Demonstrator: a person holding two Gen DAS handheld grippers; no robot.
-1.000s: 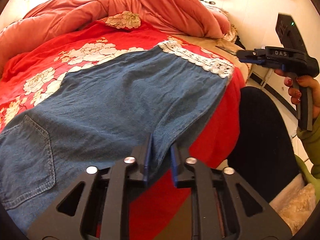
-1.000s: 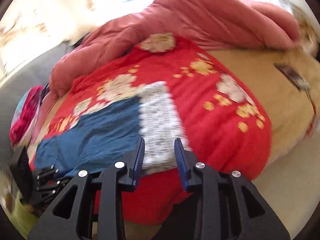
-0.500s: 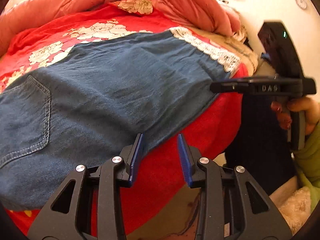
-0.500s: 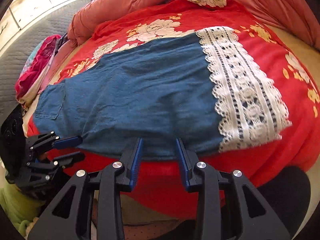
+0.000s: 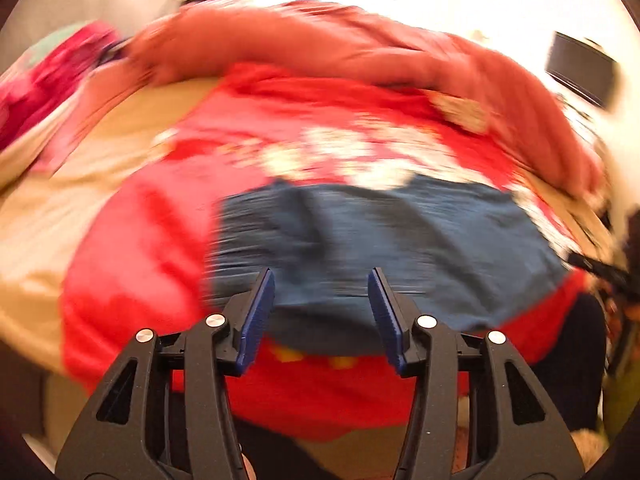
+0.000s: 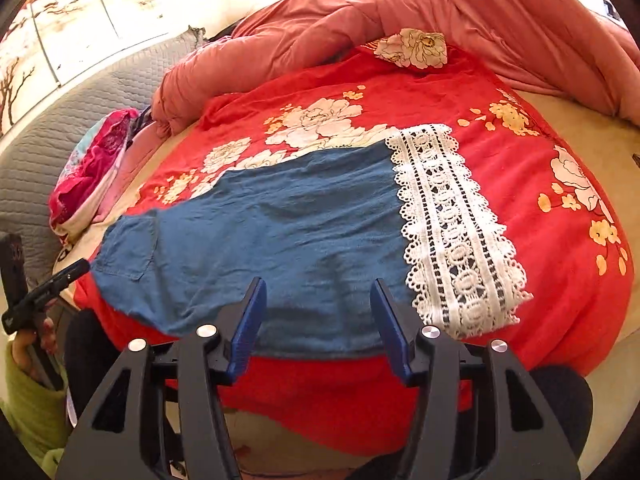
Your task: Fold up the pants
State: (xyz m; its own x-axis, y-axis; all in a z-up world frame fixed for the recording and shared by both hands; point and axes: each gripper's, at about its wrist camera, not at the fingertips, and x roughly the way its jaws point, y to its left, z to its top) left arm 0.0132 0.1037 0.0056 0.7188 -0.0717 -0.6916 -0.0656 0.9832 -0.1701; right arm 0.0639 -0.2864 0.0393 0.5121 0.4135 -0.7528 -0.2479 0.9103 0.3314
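Blue denim pants (image 6: 280, 236) with a white lace hem (image 6: 452, 232) lie flat on the red floral bedspread (image 6: 540, 152), a back pocket (image 6: 132, 248) at the left end. My right gripper (image 6: 318, 316) is open and empty, over the pants' near edge. In the blurred left wrist view the pants (image 5: 380, 240) lie ahead of my left gripper (image 5: 321, 308), which is open and empty above their near edge. The left gripper also shows in the right wrist view (image 6: 44, 292), held left of the pocket end.
A salmon-pink duvet (image 6: 460, 12) is bunched along the far side of the bed. A pink floral pillow (image 6: 92, 168) lies at the left by a grey quilted headboard (image 6: 60, 120). A dark screen (image 5: 580, 70) hangs on the far wall.
Both grippers have opened wider. My left gripper swung quickly left toward the pocket end and pulled back; its view is motion-blurred. My right gripper backed off slightly from the pants' edge.
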